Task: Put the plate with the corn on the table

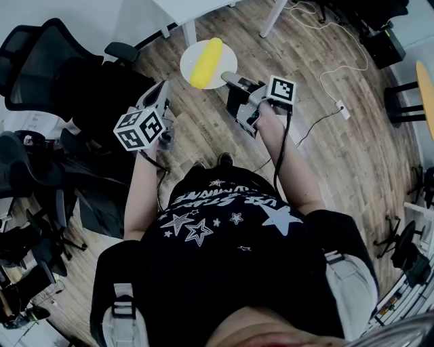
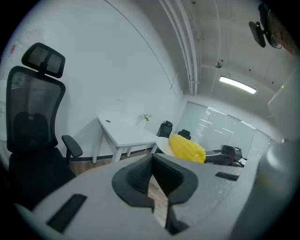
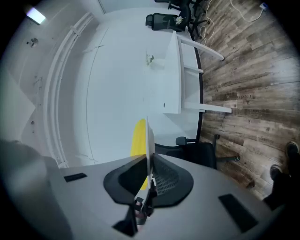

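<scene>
My right tongs [image 1: 228,78] are clenched on one edge of the plate [image 1: 187,62], which hangs in the air at the upper centre of the head view, over the wooden floor and short of the white counter [image 1: 180,7] at the top edge. My left tongs [image 1: 163,88], left of centre, are closed on nothing. Pinched on one side only, the plate could tip or slip in the pads, and the loose corn [image 1: 205,62] would roll off. The plate is round, white and thin-rimmed. The corn is a smooth yellow cob lying across its middle.
</scene>
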`<action>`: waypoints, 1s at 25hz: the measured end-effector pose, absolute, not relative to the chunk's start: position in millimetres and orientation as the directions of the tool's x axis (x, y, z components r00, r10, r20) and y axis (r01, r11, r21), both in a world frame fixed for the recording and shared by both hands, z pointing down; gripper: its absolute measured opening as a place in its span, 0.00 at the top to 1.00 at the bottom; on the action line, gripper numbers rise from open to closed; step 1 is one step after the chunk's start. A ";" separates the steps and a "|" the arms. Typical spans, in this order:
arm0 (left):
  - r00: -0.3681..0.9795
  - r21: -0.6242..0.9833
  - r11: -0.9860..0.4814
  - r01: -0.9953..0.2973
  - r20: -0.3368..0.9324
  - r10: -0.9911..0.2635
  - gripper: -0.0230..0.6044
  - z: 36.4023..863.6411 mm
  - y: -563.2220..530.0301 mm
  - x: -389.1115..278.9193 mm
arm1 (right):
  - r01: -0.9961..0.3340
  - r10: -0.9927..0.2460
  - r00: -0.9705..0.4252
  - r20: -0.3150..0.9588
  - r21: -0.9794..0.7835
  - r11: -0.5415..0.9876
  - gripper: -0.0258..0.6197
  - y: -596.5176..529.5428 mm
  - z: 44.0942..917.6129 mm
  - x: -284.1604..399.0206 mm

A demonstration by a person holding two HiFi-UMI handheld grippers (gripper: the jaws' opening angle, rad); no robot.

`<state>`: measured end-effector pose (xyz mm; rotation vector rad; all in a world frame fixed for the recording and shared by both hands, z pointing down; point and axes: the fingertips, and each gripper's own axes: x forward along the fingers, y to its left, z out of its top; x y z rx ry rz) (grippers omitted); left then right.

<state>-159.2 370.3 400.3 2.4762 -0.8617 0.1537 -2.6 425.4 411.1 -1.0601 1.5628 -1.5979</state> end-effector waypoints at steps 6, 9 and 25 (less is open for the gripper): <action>0.791 0.431 -0.665 -0.609 0.266 -0.551 0.95 400.7 371.2 -159.2 | -0.081 -0.884 -0.457 0.101 -0.994 -0.072 0.92 427.5 411.2 -2.0; 0.792 0.432 -0.666 -0.607 0.267 -0.549 0.95 400.8 373.8 -157.2 | -0.085 -0.880 -0.463 0.101 -0.994 -0.070 0.92 430.6 411.5 -3.0; 0.774 0.420 -0.653 -0.630 0.283 -0.566 0.95 408.0 365.7 -132.9 | -0.088 -0.857 -0.510 0.066 -0.996 -0.025 0.91 420.8 406.2 11.8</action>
